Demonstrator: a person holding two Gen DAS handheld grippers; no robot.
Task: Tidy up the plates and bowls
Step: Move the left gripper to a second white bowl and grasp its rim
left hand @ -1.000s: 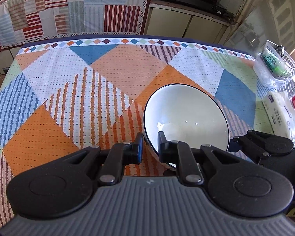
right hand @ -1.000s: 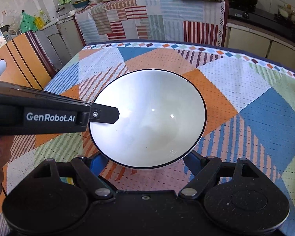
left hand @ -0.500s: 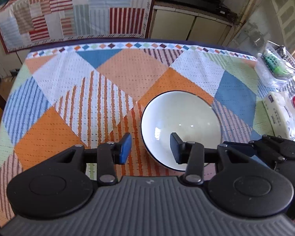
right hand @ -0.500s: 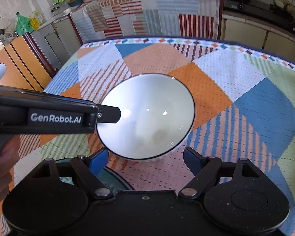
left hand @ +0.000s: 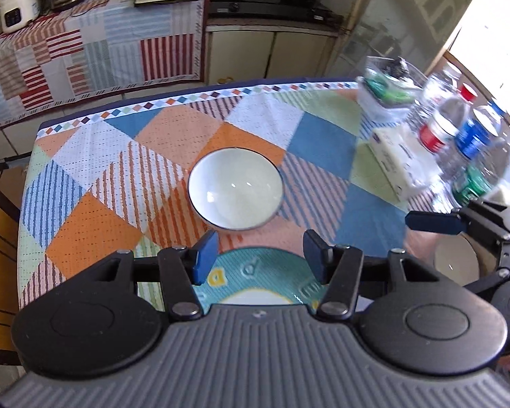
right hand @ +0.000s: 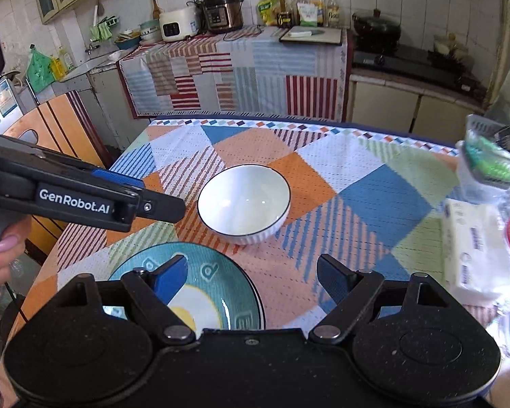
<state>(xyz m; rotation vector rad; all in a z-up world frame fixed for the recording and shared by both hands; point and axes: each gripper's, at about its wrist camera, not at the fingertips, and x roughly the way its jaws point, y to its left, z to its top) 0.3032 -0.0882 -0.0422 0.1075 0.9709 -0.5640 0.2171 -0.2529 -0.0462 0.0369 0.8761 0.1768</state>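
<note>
Patchwork tablecloth [right hand: 374, 183], white bowl [right hand: 244, 200] (upright); kitchen counter [right hand: 234, 68] behind

Glossy ceramic bowl [left hand: 235, 193], woven tablecloth [left hand: 316, 142]

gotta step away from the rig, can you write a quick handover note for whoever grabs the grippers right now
Left gripper: open, holding nothing, above the near edge of the table.
Right gripper: open, holding nothing, over the teal plate's right side.
White bowl: upright on the tablecloth near the table's middle, free of both grippers.
Teal plate: flat on the cloth at the near edge, just in front of the bowl, not touching it.
Another white dish shows at the near right, partly hidden by the right gripper.
Done: bowl set down and released.
Left: likely gather bowl, plate and the other dish; nothing is stacked yet.
</note>
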